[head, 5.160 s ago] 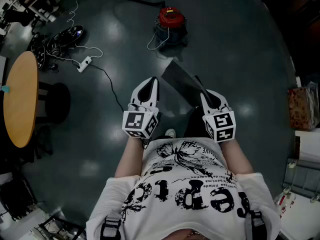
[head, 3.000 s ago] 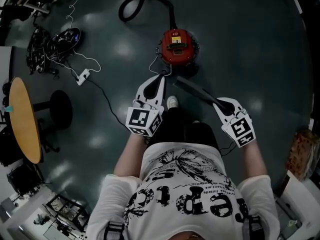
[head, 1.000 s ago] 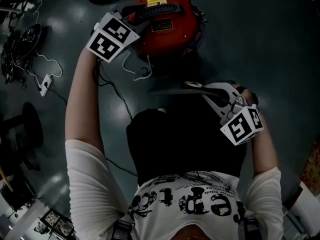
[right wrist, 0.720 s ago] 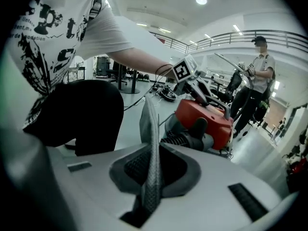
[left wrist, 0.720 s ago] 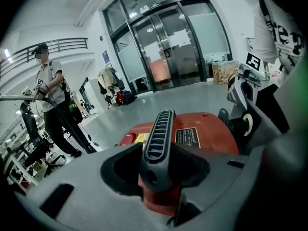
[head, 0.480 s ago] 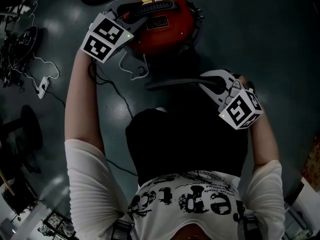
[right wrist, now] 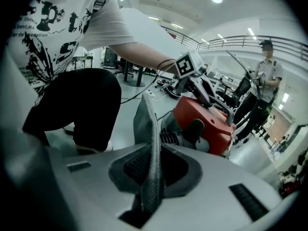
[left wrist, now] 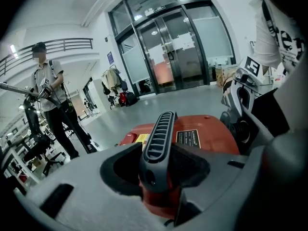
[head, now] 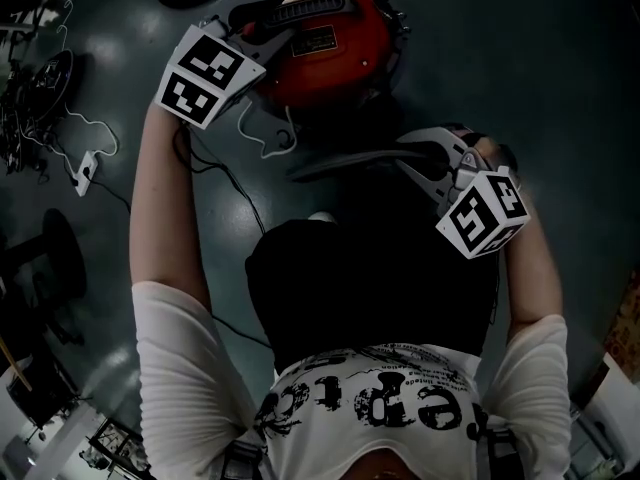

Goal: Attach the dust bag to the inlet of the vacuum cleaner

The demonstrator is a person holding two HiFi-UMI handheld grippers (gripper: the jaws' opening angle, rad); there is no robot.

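Dust bag edged nearer vacuum; left gripper view shows handle clamped

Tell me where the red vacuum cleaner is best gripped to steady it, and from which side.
Grip the ribbed carry handle on top of the vacuum cleaner, coming from above with the jaws across its narrow width. It is a slim raised bar, while the broad rounded body probably offers no such hold. The left gripper is shut on it there.
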